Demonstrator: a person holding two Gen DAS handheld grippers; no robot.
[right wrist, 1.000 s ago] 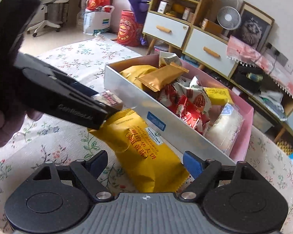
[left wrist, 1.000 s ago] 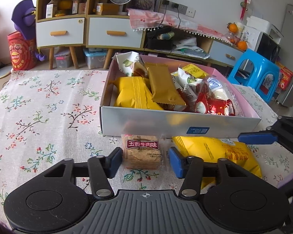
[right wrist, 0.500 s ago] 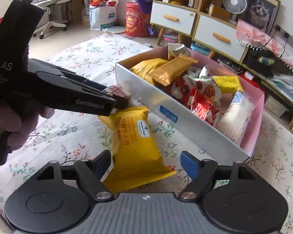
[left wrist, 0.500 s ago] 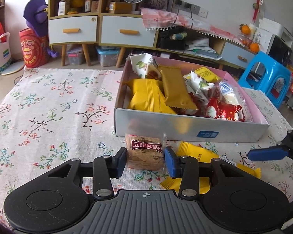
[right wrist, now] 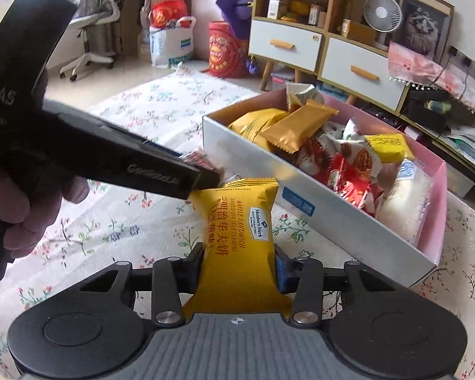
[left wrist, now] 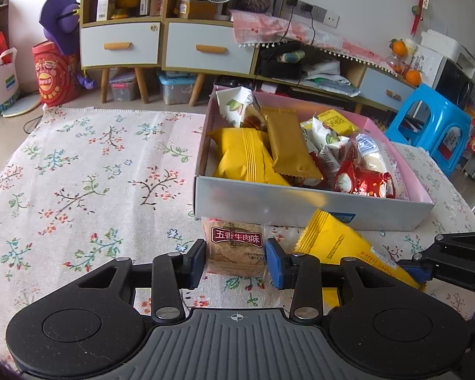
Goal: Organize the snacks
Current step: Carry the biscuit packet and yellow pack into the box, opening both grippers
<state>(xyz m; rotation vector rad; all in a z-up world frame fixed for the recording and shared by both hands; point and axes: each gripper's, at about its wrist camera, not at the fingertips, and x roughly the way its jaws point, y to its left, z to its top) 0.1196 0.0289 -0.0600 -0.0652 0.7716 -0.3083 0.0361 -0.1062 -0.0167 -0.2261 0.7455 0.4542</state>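
Observation:
A brown biscuit packet (left wrist: 236, 247) with a dark red label lies on the floral cloth, just in front of the snack box (left wrist: 300, 209). My left gripper (left wrist: 235, 259) is shut on it, a pad against each side. A yellow waffle sandwich packet (right wrist: 237, 231) stands lengthwise between the pads of my right gripper (right wrist: 239, 267). Its jaws are closing and press on the packet's sides. In the left wrist view the same yellow packet (left wrist: 335, 247) tilts up toward the box wall. The box is pink inside and holds several yellow, gold, red and white packets.
A floral tablecloth (left wrist: 95, 174) covers the table, with bare cloth to the left of the box. A person's hand (right wrist: 15, 209) holds the left gripper's black body. Beyond the table stand drawer cabinets (left wrist: 123, 44) and a blue stool (left wrist: 433, 126).
The right jaws went from wide apart to closed on the yellow packet, which turned to point straight ahead and tilted up. The left jaws narrowed onto the biscuit packet.

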